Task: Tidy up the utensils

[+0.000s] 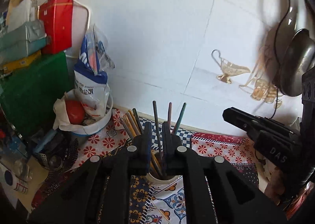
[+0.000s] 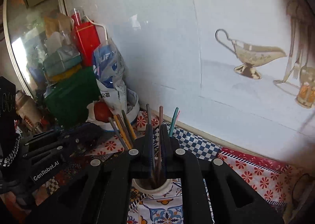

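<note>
A white cup (image 1: 157, 179) holding several coloured chopsticks (image 1: 135, 120) stands on a patterned cloth; it also shows in the right wrist view (image 2: 151, 185). My left gripper (image 1: 157, 125) is nearly shut around one dark chopstick (image 1: 156, 119) standing in the cup. My right gripper (image 2: 157, 127) is nearly shut around a grey chopstick (image 2: 149, 113) and a pink chopstick (image 2: 160, 117) in the same cup. The right gripper also shows in the left wrist view (image 1: 256, 125), and the left gripper in the right wrist view (image 2: 55, 141).
A white bowl (image 1: 94, 125) with a red tomato (image 1: 75, 112) and a plastic bag stands left of the cup. A green box (image 1: 33, 90) and red carton (image 1: 56, 27) are stacked behind. The white tiled wall (image 1: 167, 37) is close. A steel ladle (image 1: 299, 60) hangs on the right.
</note>
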`<state>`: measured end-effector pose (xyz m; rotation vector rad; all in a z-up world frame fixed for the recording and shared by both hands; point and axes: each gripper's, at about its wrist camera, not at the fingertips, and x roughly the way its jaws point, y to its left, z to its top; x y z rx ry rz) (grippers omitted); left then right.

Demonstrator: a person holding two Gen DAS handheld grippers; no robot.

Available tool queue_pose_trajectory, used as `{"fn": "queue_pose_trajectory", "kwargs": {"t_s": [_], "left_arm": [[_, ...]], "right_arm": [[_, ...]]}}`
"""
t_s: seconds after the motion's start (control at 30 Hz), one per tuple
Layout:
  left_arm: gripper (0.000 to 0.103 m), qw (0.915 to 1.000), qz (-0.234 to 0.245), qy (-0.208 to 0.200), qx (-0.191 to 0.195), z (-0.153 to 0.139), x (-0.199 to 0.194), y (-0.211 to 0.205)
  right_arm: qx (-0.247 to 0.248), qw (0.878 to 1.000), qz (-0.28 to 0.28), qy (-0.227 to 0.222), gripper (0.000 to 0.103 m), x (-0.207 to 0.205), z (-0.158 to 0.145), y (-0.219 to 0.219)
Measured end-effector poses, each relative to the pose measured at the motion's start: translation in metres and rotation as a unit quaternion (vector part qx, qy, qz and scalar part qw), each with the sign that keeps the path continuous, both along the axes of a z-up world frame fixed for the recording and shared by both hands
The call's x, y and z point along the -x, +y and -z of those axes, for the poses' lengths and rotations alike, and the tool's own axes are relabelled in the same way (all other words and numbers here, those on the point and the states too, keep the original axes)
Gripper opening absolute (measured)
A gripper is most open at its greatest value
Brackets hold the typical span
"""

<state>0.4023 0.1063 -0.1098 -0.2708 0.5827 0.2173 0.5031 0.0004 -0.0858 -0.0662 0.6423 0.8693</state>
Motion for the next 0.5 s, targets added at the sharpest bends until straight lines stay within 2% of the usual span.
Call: {"fn": "queue_pose_trajectory", "kwargs": {"t_s": [0.13,0.27,0.33,0.5], "left_arm": [[0.022,0.9981,0.022,-0.054,-0.021,-0.05,0.049,-0.018],[0.032,0.9919,0.036,-0.106,-0.059,-0.09,0.104,-0.04],[0.038,0.9881,0.04,-0.128,-0.075,-0.103,0.134,-0.05],[0.063,0.9835,0.05,-0.153,-0.082,-0.116,0.194,-0.066]], "right_arm": [[-0.045,0.998,0.016,-0.034,0.007,0.048,-0.052,-0.04],[-0.076,0.992,0.042,-0.09,0.007,0.109,-0.092,-0.071],[-0.084,0.989,0.059,-0.111,0.007,0.138,-0.103,-0.084],[-0.078,0.982,0.095,-0.14,0.011,0.199,-0.114,-0.096]]}}
